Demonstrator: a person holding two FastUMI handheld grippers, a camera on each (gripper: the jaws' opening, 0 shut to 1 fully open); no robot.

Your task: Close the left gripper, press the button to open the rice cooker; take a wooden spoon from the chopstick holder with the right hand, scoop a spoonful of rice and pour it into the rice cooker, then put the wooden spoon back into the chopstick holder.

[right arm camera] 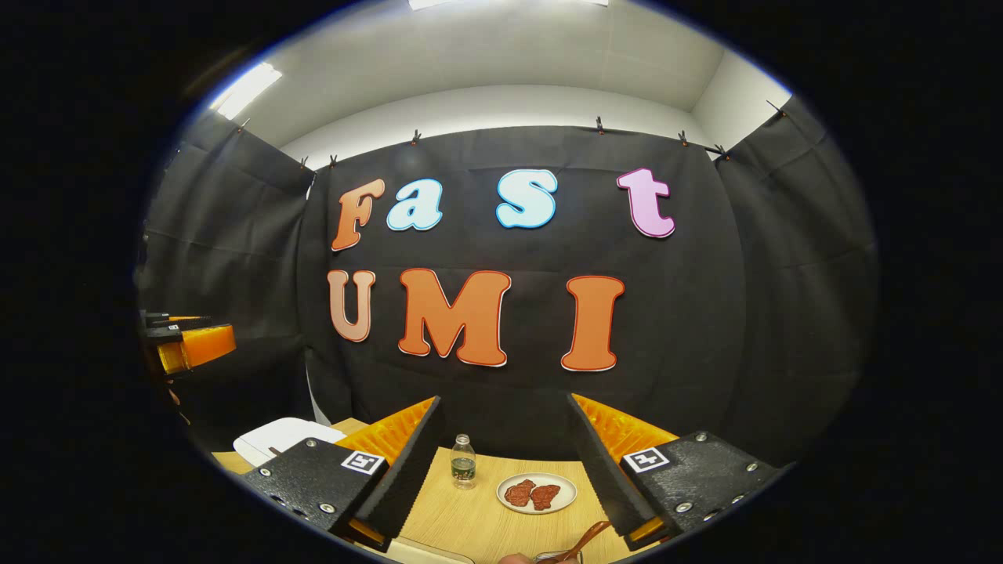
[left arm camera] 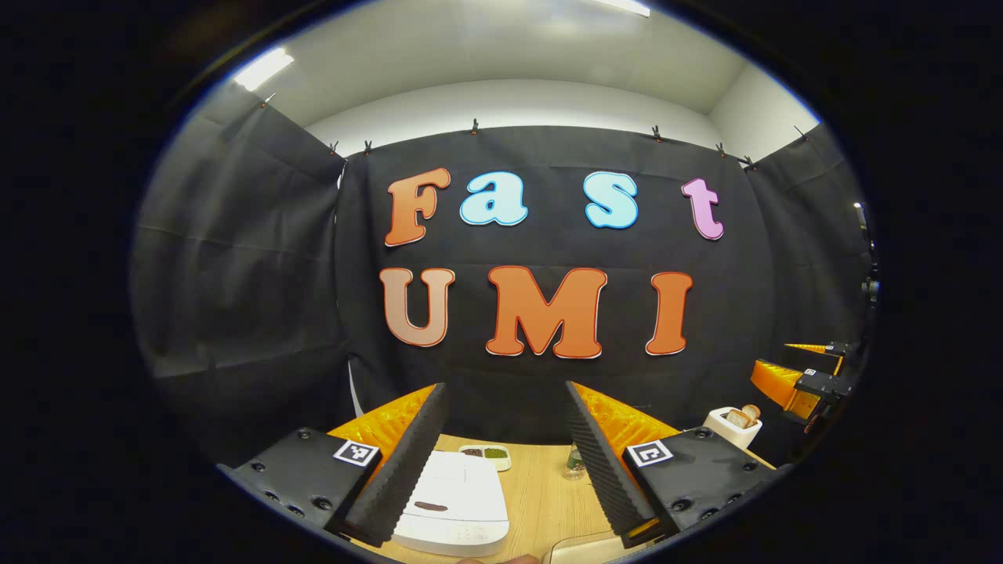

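The white, flat-topped rice cooker with rounded corners [left arm camera: 453,503] sits on the light wooden surface [left arm camera: 541,501], lid down, w/ a dark oval mark near its front edge. In the left gripper view it lies low between the left gripper's [left arm camera: 501,462] two fingers, closer to the left one & partly hidden by it. That gripper is wide open, nothing in it.

The small white square chopstick holder [left arm camera: 733,428] stands far right on the surface, w/ wooden tops [left arm camera: 743,415] poking out. The right gripper [left arm camera: 799,376] hangs just above & to the right of it, apart from it.

In the right gripper view, the right gripper [right arm camera: 501,462] is wide open too, holding nothing. The cooker [right arm camera: 284,435] shows at lower left, behind its left finger. Betw. the fingers: a small clear bottle [right arm camera: 463,462] & a round plate w/ brown-red pieces [right arm camera: 537,493].
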